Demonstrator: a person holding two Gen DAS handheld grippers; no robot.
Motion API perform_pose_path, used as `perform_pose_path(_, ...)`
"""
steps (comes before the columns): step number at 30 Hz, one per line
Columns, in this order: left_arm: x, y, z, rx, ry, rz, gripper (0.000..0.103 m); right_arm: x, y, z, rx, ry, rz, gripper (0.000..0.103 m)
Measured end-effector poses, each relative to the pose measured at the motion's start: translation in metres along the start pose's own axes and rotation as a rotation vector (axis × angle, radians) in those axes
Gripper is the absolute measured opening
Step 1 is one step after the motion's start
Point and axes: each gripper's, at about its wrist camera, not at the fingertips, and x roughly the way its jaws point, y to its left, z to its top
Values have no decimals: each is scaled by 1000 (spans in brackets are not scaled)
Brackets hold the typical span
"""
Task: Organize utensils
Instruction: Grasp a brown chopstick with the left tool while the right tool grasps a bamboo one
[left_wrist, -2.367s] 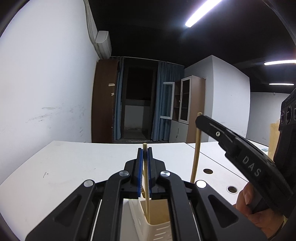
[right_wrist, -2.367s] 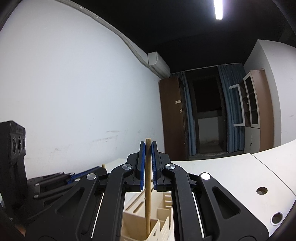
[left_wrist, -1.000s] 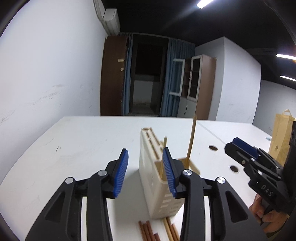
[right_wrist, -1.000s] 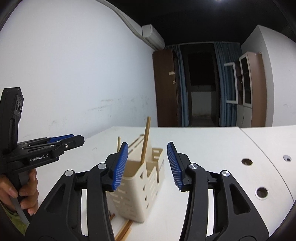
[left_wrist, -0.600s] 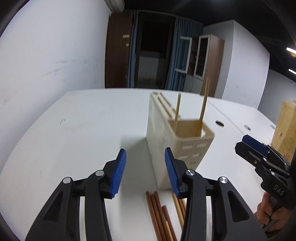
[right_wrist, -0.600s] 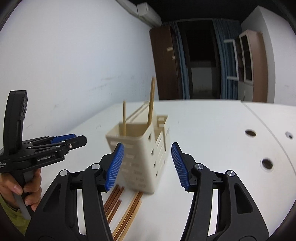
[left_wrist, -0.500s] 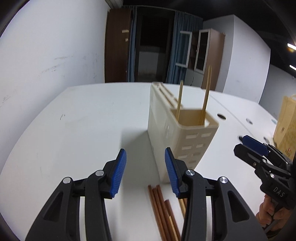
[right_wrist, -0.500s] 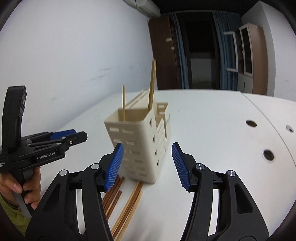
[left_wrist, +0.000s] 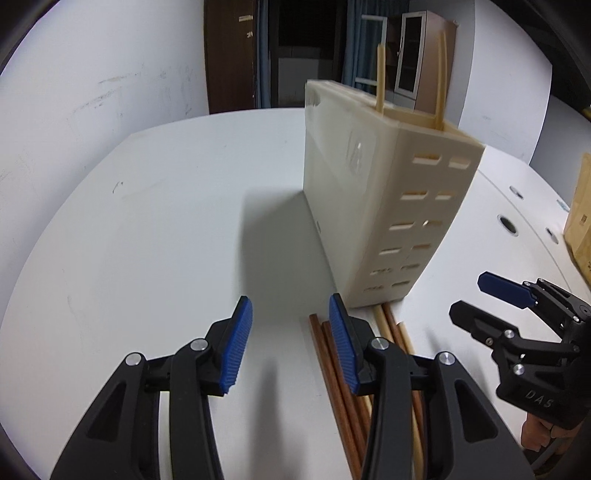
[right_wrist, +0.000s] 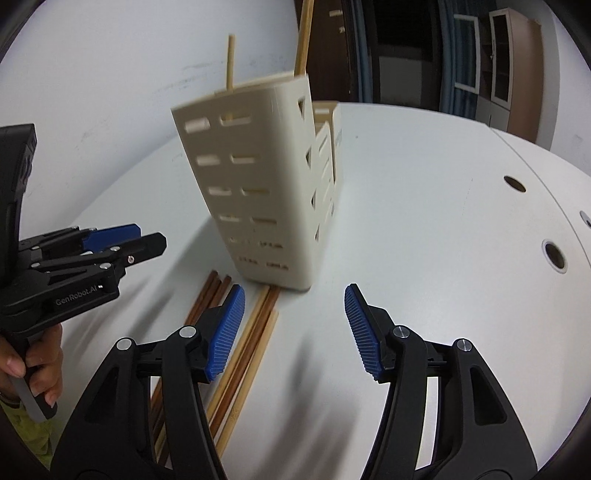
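Note:
A cream slotted utensil holder (left_wrist: 373, 192) stands on the white table (left_wrist: 155, 221), with two light wooden chopsticks (left_wrist: 380, 79) upright in it. It also shows in the right wrist view (right_wrist: 266, 184). Several brown and light chopsticks (left_wrist: 354, 384) lie on the table in front of it, also seen in the right wrist view (right_wrist: 243, 350). My left gripper (left_wrist: 290, 345) is open and empty, low over the table just left of the lying chopsticks. My right gripper (right_wrist: 295, 332) is open and empty, just right of them.
Round cable holes (right_wrist: 554, 254) are in the table at the right. A brown cardboard box (left_wrist: 580, 218) stands at the far right. A white wall (left_wrist: 92, 74) runs along the table's left side. Cabinets and a dark doorway (left_wrist: 303, 55) are behind.
Both grippers opened and released the two chopsticks into the holder, then pulled back and lowered toward the chopsticks lying in front of it.

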Motion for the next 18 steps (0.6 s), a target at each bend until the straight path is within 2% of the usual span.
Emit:
perform_pose_path(6,19,0,-7,0,55,3,43,24,3,-10,5,81,-4,54)
perform_pose_path(18,41,1,-13,-6,133,-15,42,43,5,-19,-5,155,-16,54)
